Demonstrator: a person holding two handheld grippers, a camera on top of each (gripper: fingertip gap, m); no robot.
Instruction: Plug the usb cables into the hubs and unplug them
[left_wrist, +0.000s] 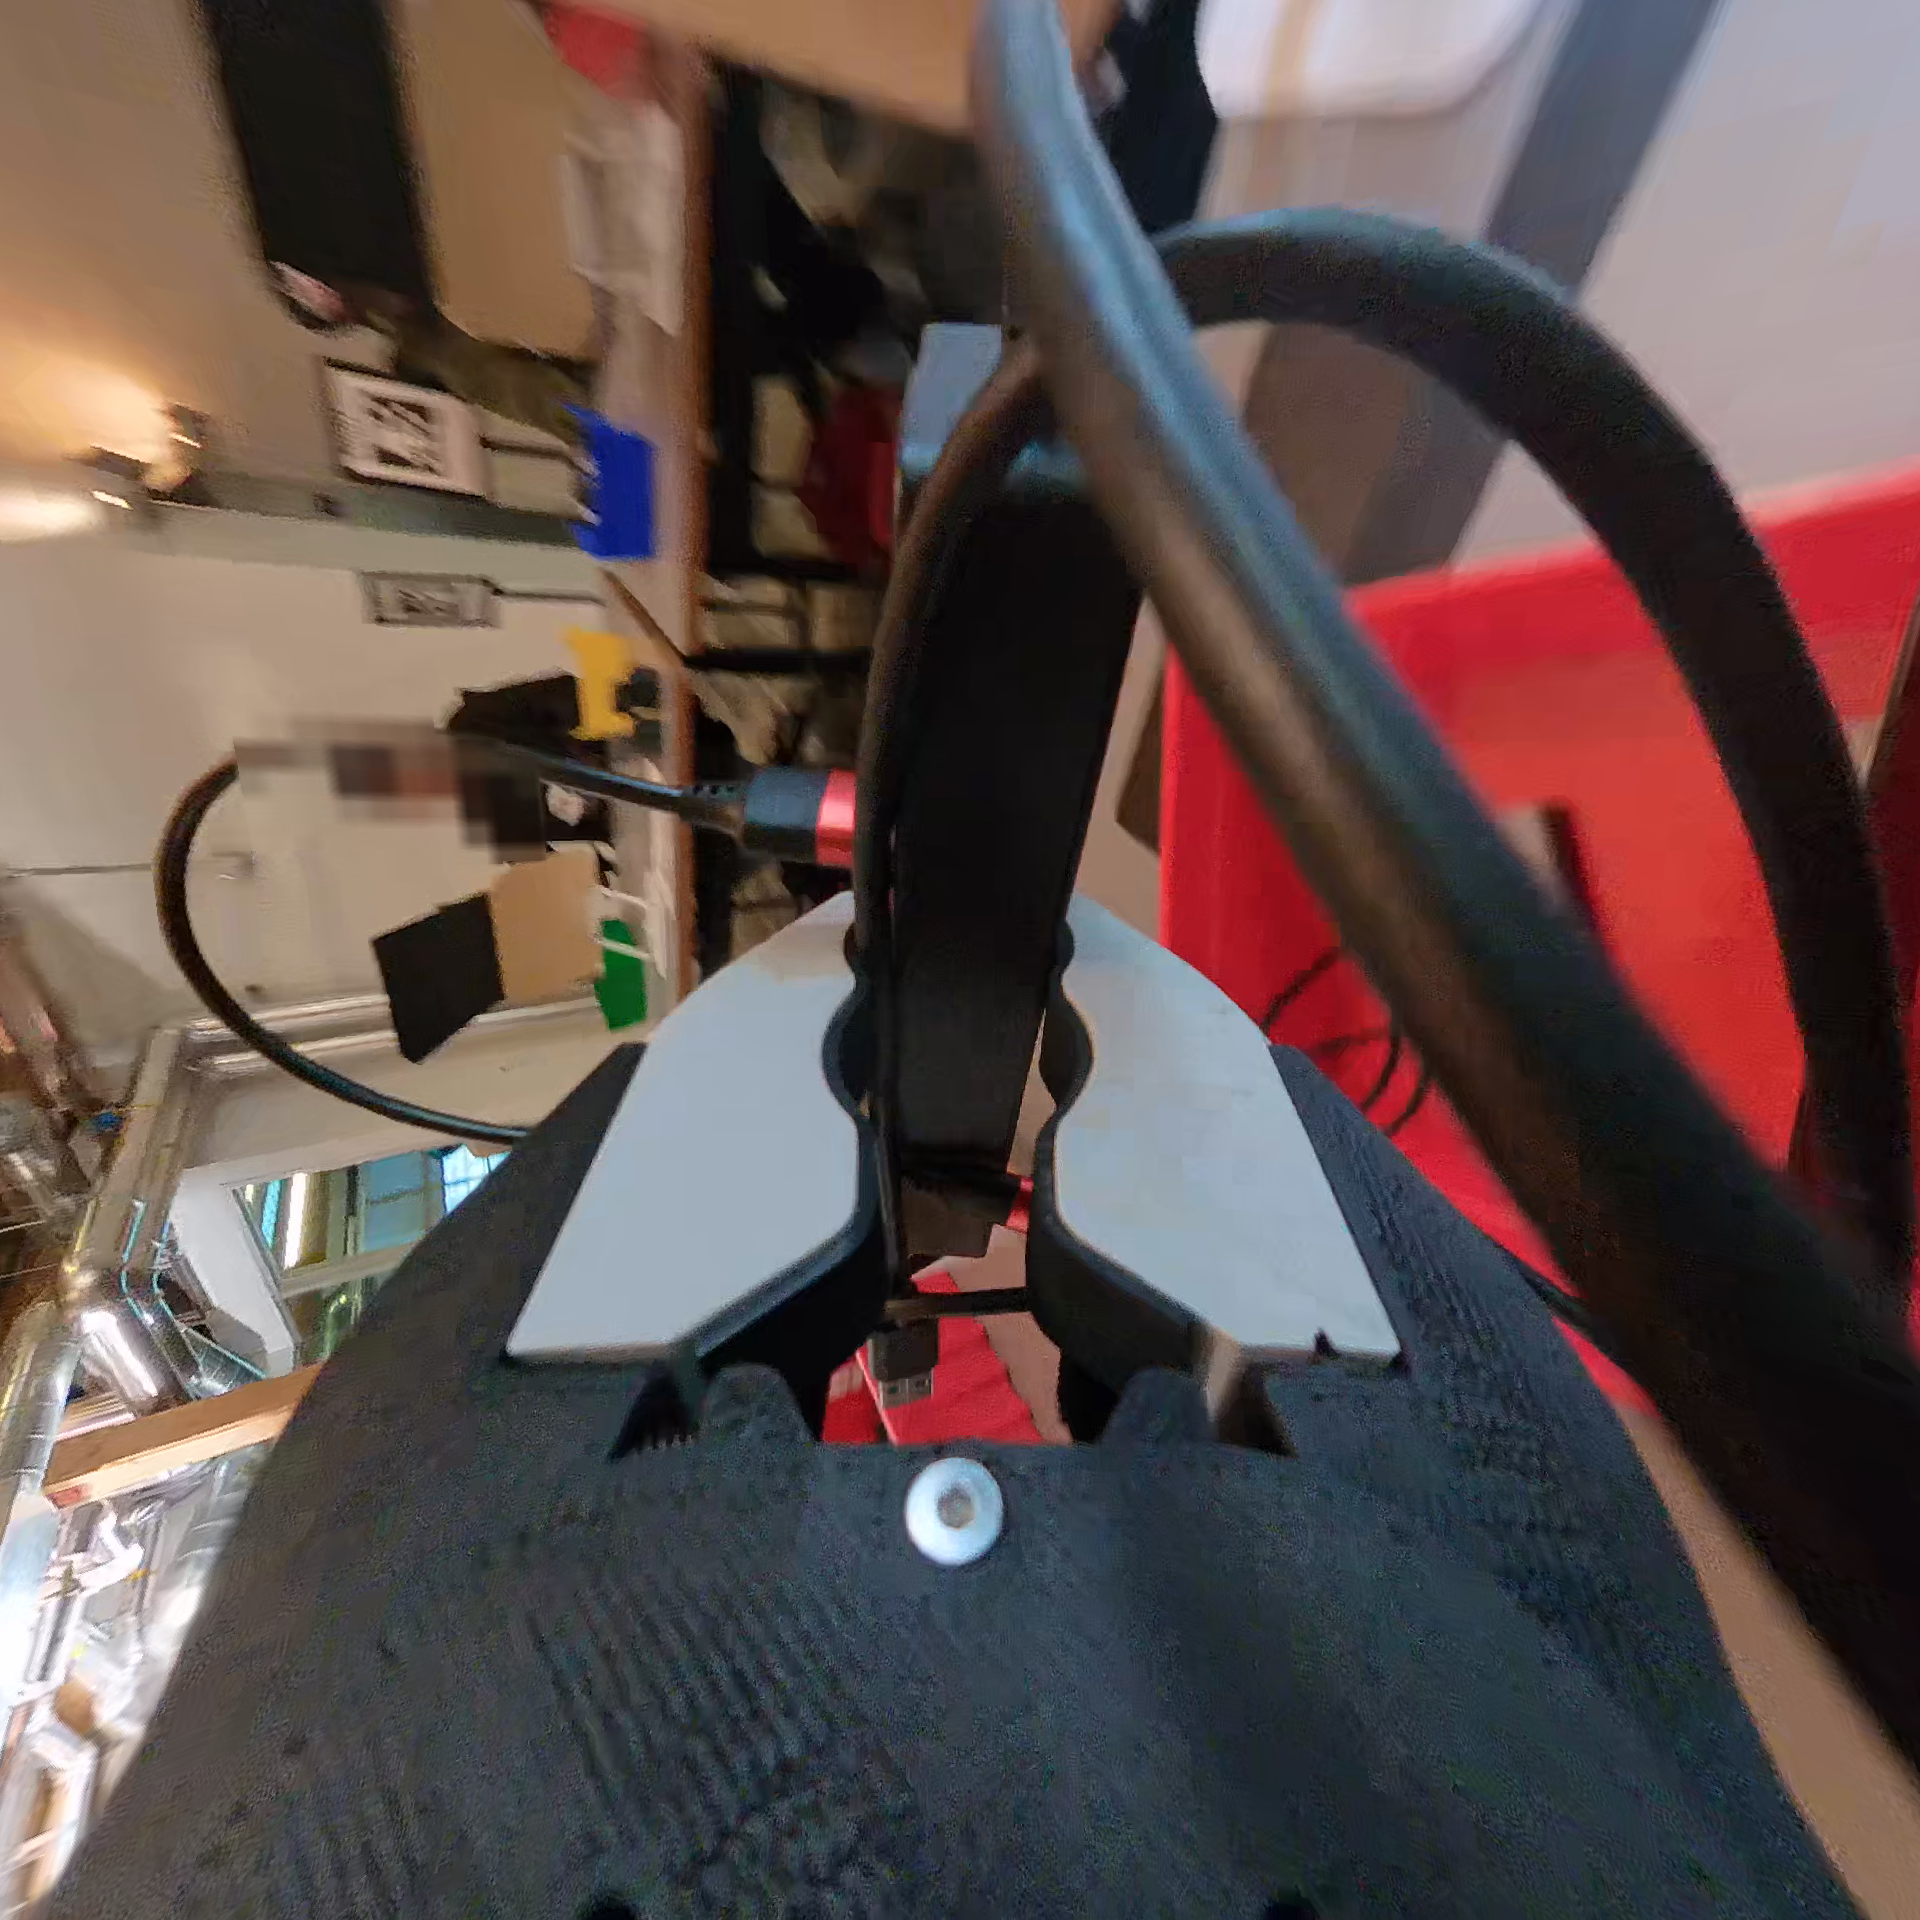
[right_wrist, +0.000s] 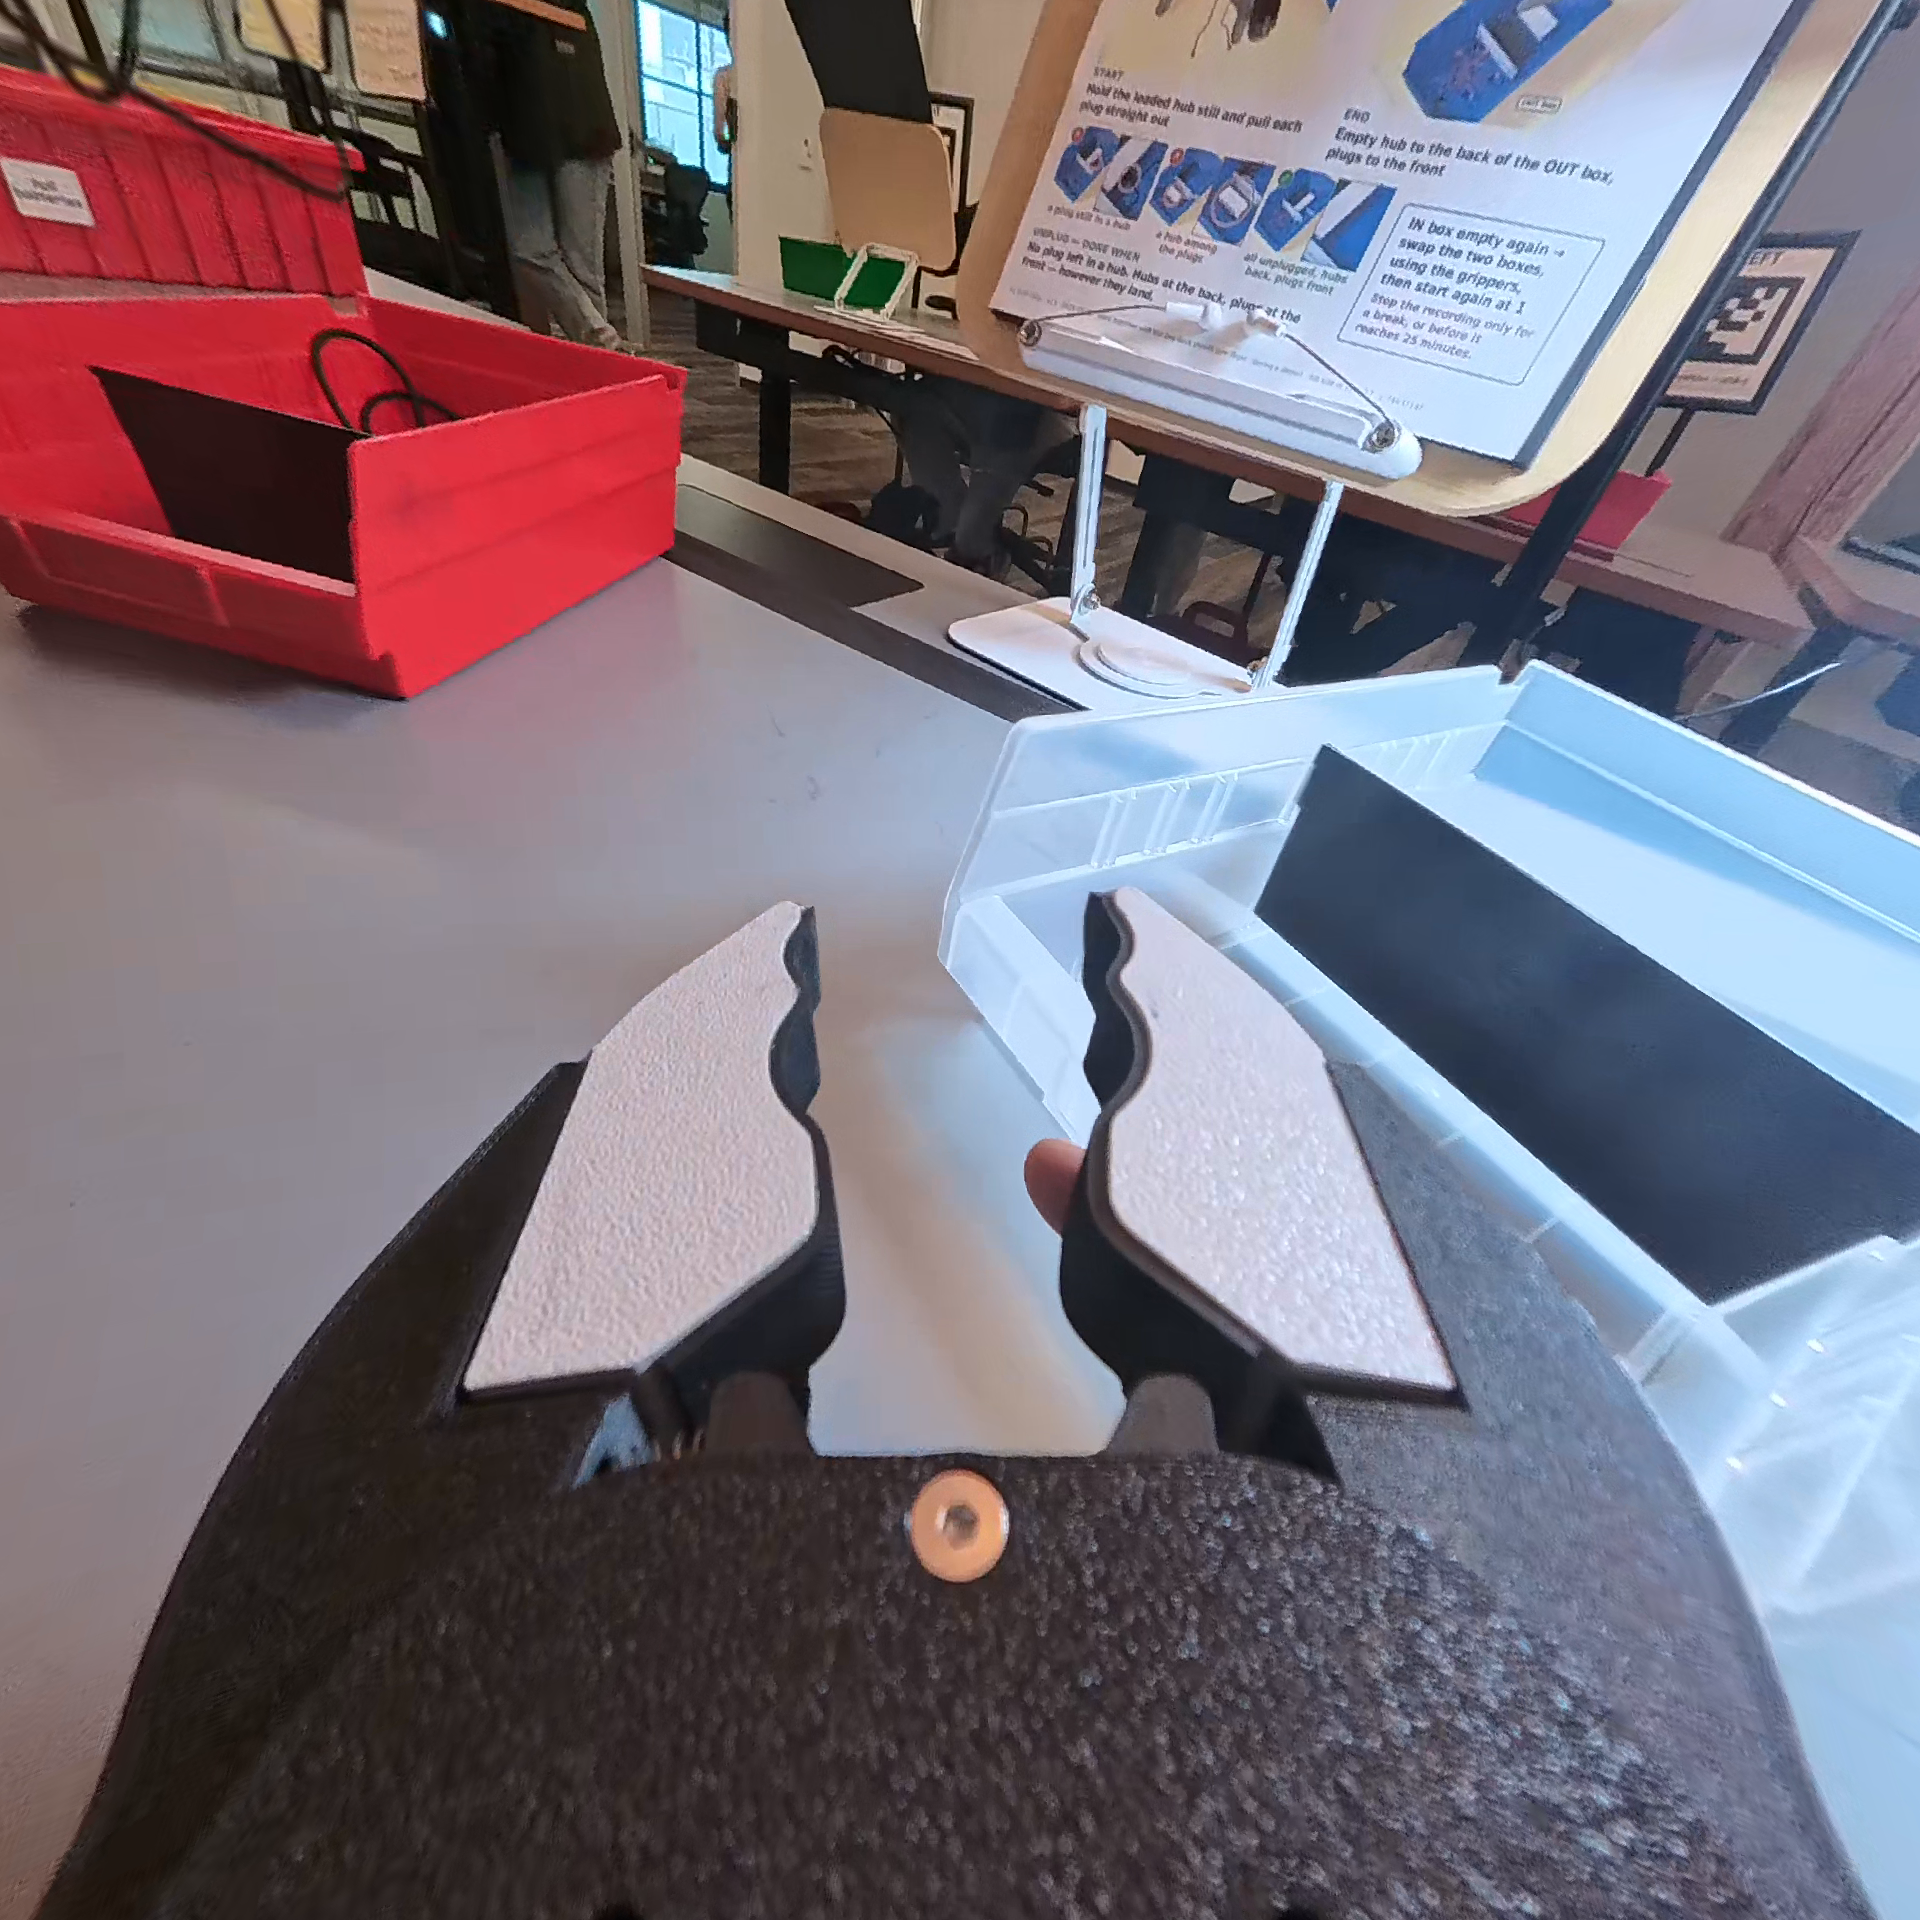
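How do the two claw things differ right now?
The left gripper is clamped on a black hub with cables; the right gripper is open and empty. The left is tilted toward the room, amid motion blur; the right points level over the grey table. Both have pale pads on black bodies.

Grey table (right_wrist: 436, 935) in the foreground of the right wrist view, its far edge met by a dark strip (right_wrist: 821, 592). Beyond that edge stands a white document stand (right_wrist: 1143, 644) carrying a printed instruction sheet (right_wrist: 1382, 208) on a wooden backing. Behind it, a long wood-topped table (right_wrist: 1195, 426) on dark legs crosses a room with patterned carpet (right_wrist: 810, 416). A bright window (right_wrist: 681, 73) lies at the rear. A black-and-white marker tag (right_wrist: 1756, 312) hangs by the right edge. The left wrist view, rotated and blurred, shows a pale wall (left_wrist: 125, 260), similar marker tags (left_wrist: 400, 426) and shiny metal ducting (left_wrist: 104, 1299).
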